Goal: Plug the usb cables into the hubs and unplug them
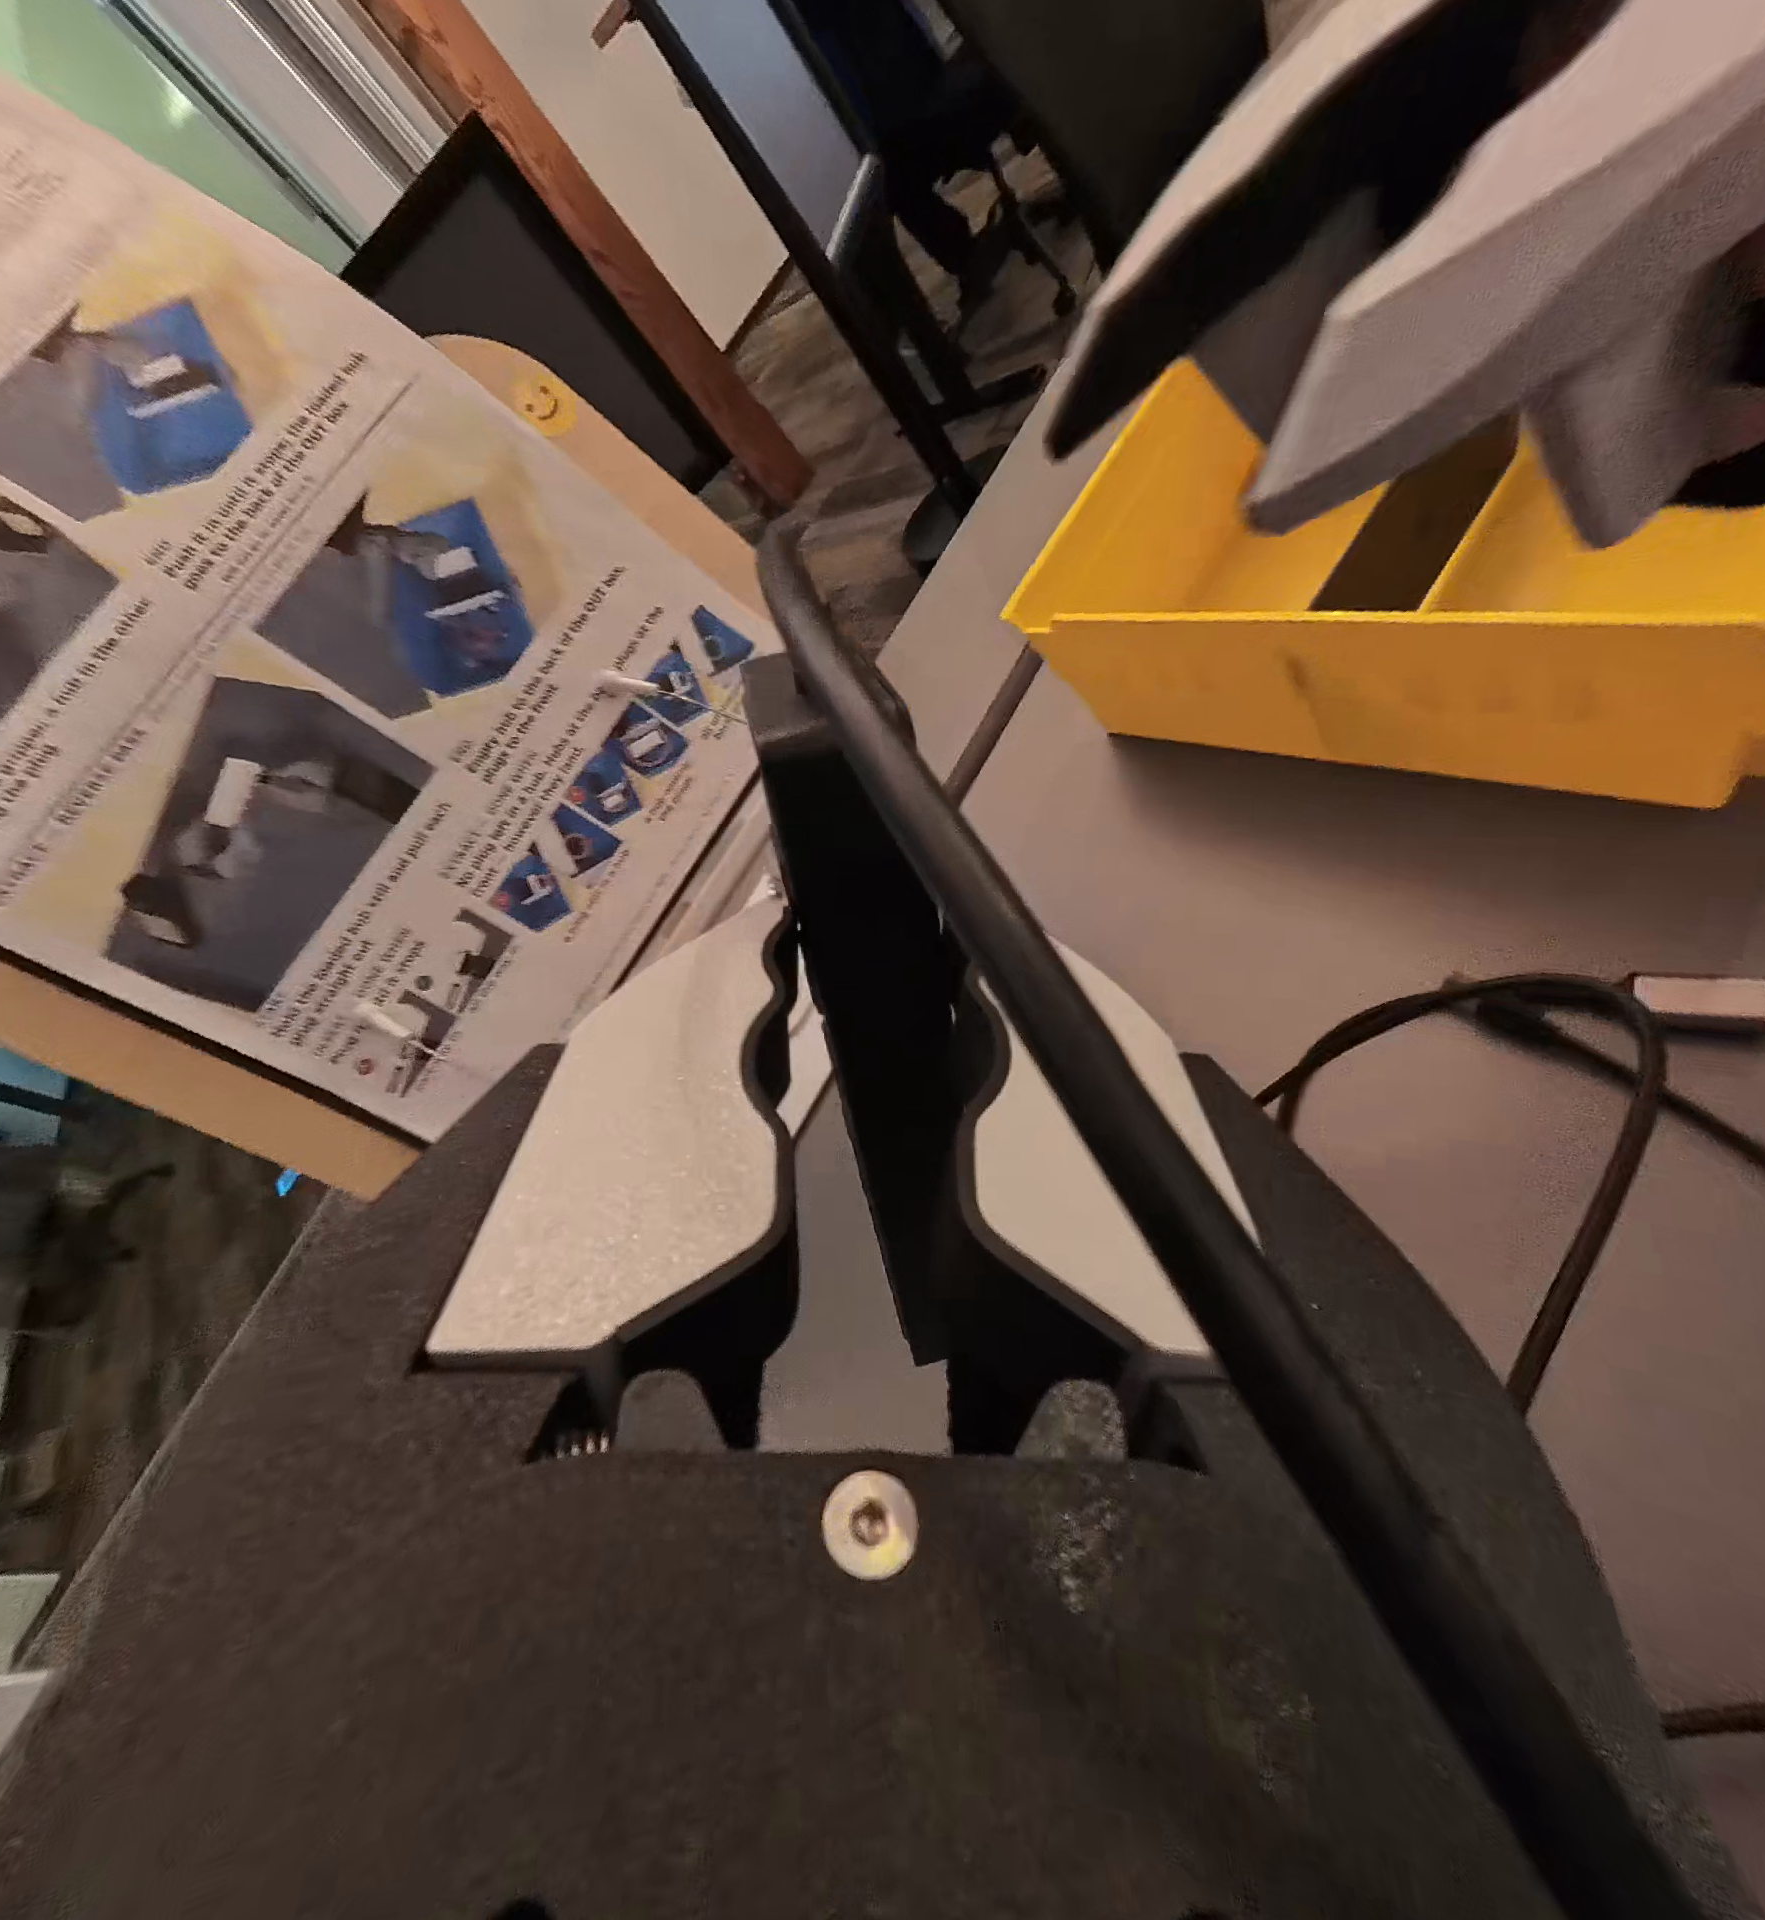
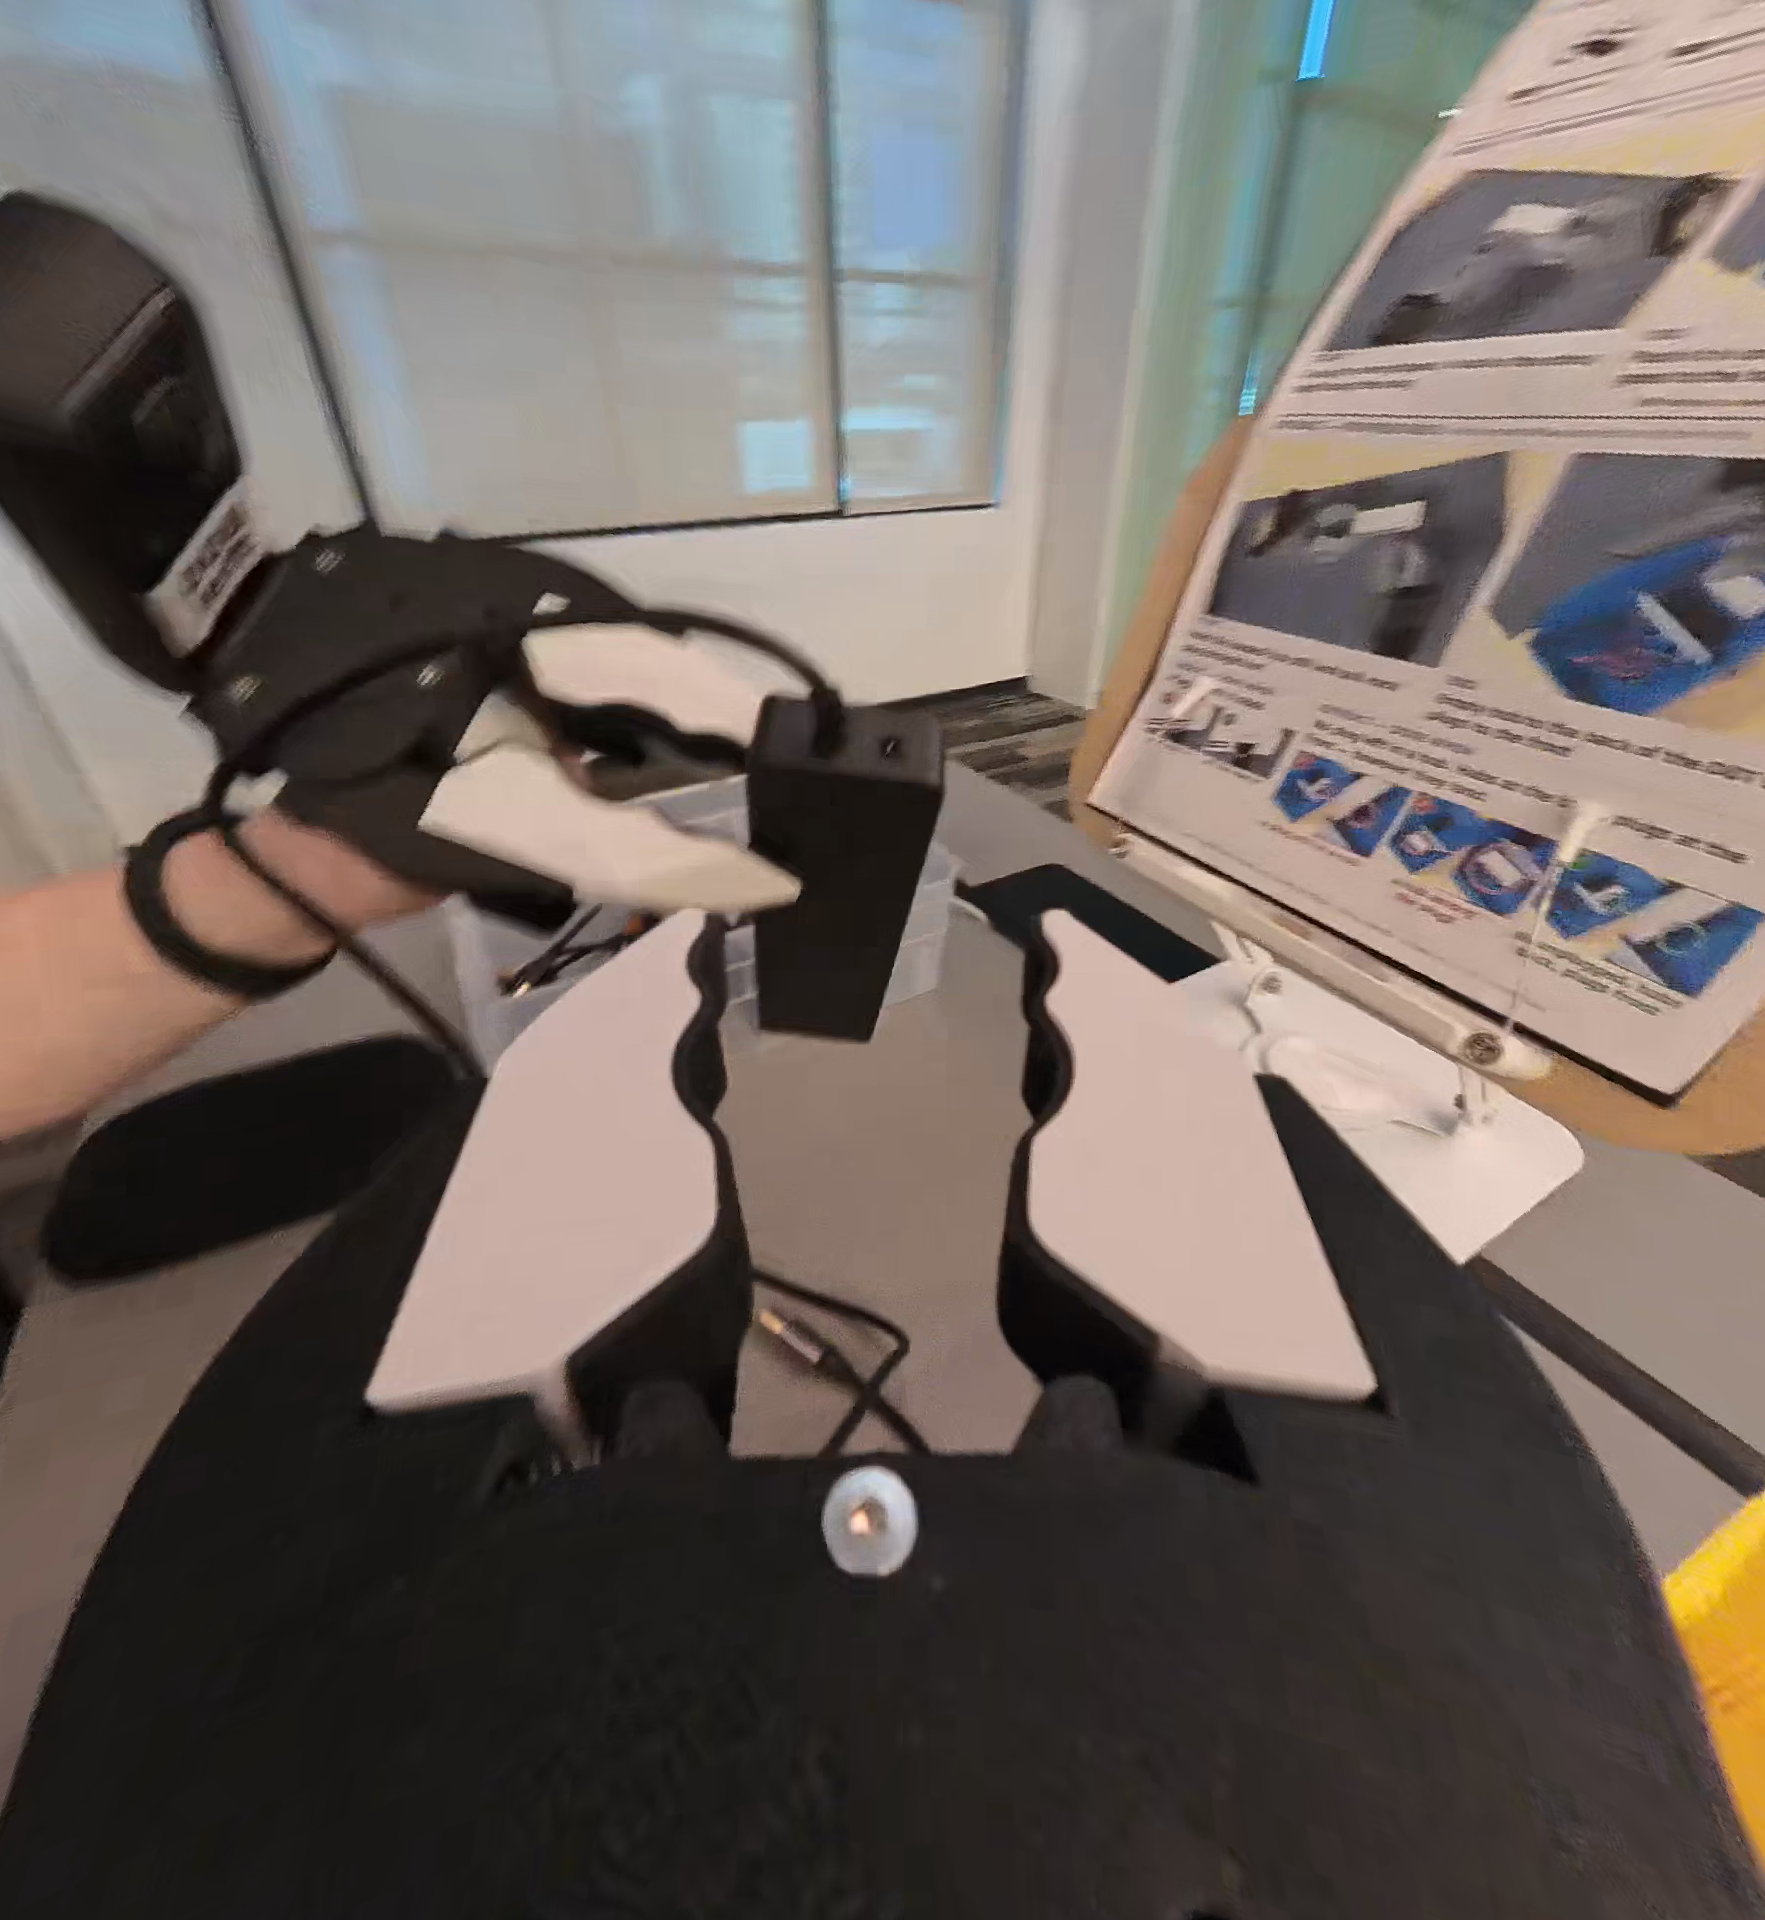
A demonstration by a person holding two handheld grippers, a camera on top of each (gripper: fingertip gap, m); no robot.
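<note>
The left claw (image 1: 873, 987) is clenched on a black hub (image 2: 842, 862), a long box gripped across its narrow sides and held in the air above the grey bench (image 1: 1377, 935). In the right wrist view the hub hangs end down, and its own black cable (image 1: 1013, 966) leaves the top end and loops back over the left claw to the person's hand (image 2: 234, 904). The right claw (image 2: 873, 997) stands released just below the hub, fingers apart on either side and not touching it. On the bench a loose usb cable (image 1: 1605, 1143) lies coiled, its silver plug (image 1: 1704, 1003) pointing right. A yellow bin (image 1: 1377, 675) sits at the far right, and an instruction sheet (image 1: 286, 675) stands on a board at the far left
</note>
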